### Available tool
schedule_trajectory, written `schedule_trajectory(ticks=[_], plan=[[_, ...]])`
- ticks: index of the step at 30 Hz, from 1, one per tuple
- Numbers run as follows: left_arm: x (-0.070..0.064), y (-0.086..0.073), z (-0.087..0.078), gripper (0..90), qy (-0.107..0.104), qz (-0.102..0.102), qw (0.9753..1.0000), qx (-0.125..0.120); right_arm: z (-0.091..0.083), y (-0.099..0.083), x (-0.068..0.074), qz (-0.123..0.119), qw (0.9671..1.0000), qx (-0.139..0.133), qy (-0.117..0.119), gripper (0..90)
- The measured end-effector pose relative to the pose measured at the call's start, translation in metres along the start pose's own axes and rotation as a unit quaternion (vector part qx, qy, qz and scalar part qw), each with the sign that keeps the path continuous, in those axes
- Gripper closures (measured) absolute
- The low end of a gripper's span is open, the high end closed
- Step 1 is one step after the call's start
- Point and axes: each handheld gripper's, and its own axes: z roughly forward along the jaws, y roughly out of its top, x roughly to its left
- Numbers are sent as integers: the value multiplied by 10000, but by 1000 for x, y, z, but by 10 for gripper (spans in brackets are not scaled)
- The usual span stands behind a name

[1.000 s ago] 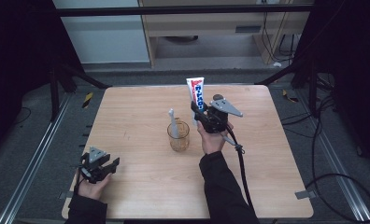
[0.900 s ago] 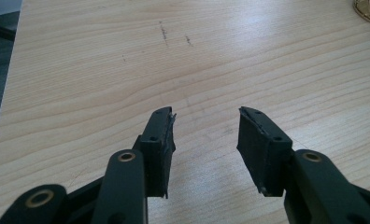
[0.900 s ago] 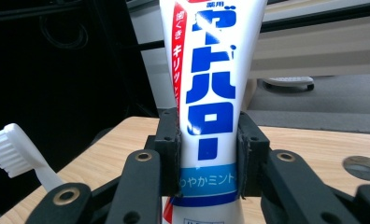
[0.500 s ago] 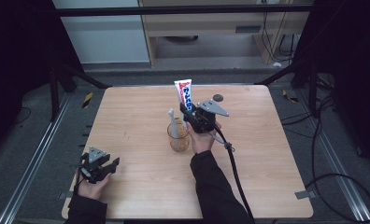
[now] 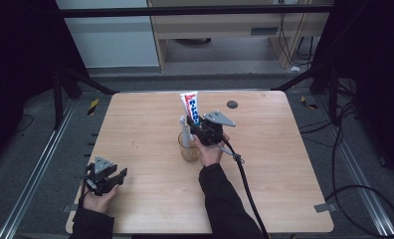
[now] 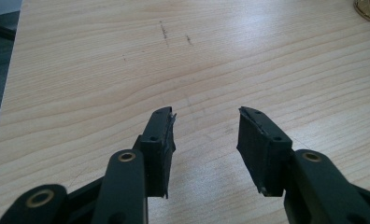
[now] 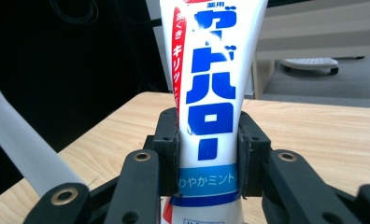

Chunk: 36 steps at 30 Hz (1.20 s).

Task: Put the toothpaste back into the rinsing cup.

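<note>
Upright: white toothpaste tube [image 7: 211, 107] (blue lettering, red stripe) clamped in right gripper [image 7: 209, 154].

Wooden table [image 5: 150, 129], small dark disc [image 5: 232, 104] near far edge

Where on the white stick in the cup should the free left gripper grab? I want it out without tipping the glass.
Grip the white stick on its upper end above the rim of the cup, probably coming in from the cup's left, since the right gripper holds the toothpaste tube at the right. The stick leans up and left, so that end stands free. The left gripper is open.
</note>
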Motion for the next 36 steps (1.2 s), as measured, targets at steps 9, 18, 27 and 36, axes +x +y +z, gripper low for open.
schedule_trajectory(ticks=[9, 18, 27, 36], plan=[[0, 0, 0, 548, 1, -4, 10000, 3, 6, -10, 1, -75, 9998, 180, 31, 660], [0, 0, 0, 547, 2, 2, 10000, 10, 8, -16, 1, -128, 9992, 360, 89, 646], [0, 0, 0, 547, 7, 7, 10000, 7, 6, -20, 2, -225, 9987, 438, 147, 627], [-1, 0, 0, 547, 7, 13, 10000, 16, -1, -20, 0, -317, 9978, 554, 192, 594]])
